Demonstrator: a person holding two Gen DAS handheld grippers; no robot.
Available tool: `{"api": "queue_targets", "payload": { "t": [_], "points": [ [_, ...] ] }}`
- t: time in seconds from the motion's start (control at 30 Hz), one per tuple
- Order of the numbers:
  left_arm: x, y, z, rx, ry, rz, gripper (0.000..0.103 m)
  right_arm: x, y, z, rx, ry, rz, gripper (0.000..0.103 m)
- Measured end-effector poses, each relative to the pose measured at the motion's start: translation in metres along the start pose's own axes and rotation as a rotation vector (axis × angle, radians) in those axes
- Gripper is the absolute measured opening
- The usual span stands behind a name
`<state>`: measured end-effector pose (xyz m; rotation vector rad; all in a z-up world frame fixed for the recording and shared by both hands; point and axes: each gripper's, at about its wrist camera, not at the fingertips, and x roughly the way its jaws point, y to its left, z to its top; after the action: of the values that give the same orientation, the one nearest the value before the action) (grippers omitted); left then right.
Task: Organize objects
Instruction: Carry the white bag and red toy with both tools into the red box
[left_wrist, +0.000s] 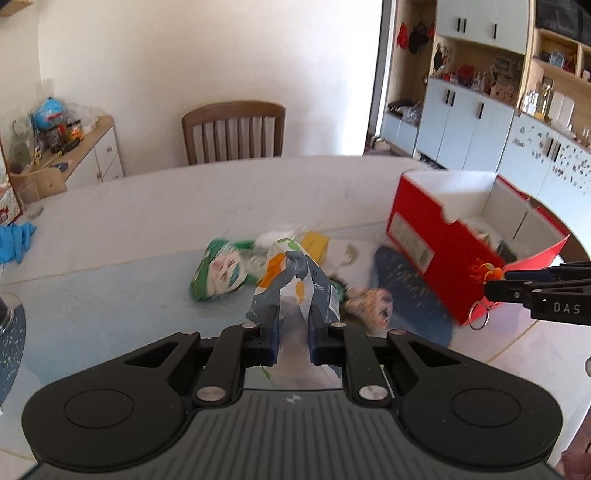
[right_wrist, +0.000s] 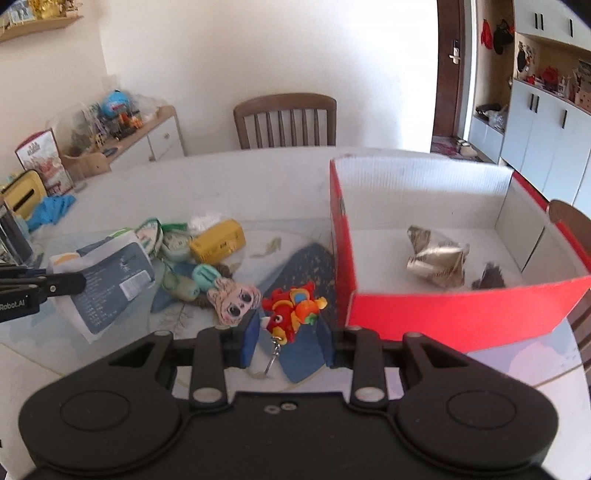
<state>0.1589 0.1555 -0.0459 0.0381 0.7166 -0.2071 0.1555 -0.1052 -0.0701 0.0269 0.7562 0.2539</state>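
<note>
Currently the left hand-held gripper (left_wrist: 292, 332) pinches a packet (left_wrist: 295, 284), and the right hand-held gripper (right_wrist: 287, 338) holds a red keychain (right_wrist: 291, 308) between half-closed fingers. Carry each over the wall of the red box (right_wrist: 461, 314) before releasing, probably keychain first.

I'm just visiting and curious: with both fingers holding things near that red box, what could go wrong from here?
1. The red keychain toy sits between wide-set fingers, its ring dangling; it might slip before reaching the red box.
2. The grey snack packet is crumpled in the left gripper; it could slide out.
3. Both grippers head toward one box, so they might bump.
</note>
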Motion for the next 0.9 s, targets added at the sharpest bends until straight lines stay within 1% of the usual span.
{"api": "queue_targets", "payload": {
  "t": [0.1,0.3,0.63,0.9],
  "points": [
    [-0.003,-0.013,0.011,0.004,-0.015,-0.027,0.014,-0.008,-0.009,0.01,-0.017,-0.016,0.021,0.033],
    [-0.004,-0.045,0.034,0.036,-0.054,-0.058,0.014,-0.02,-0.035,0.026,-0.031,-0.022,0.051,0.033],
    [0.01,-0.106,0.061,0.071,-0.077,-0.109,0.014,-0.03,-0.085,0.044,-0.045,-0.06,0.021,0.033],
    [0.025,-0.157,0.085,0.106,-0.103,-0.13,0.014,-0.033,-0.131,0.057,-0.047,-0.093,-0.008,0.033]
  ]
}}
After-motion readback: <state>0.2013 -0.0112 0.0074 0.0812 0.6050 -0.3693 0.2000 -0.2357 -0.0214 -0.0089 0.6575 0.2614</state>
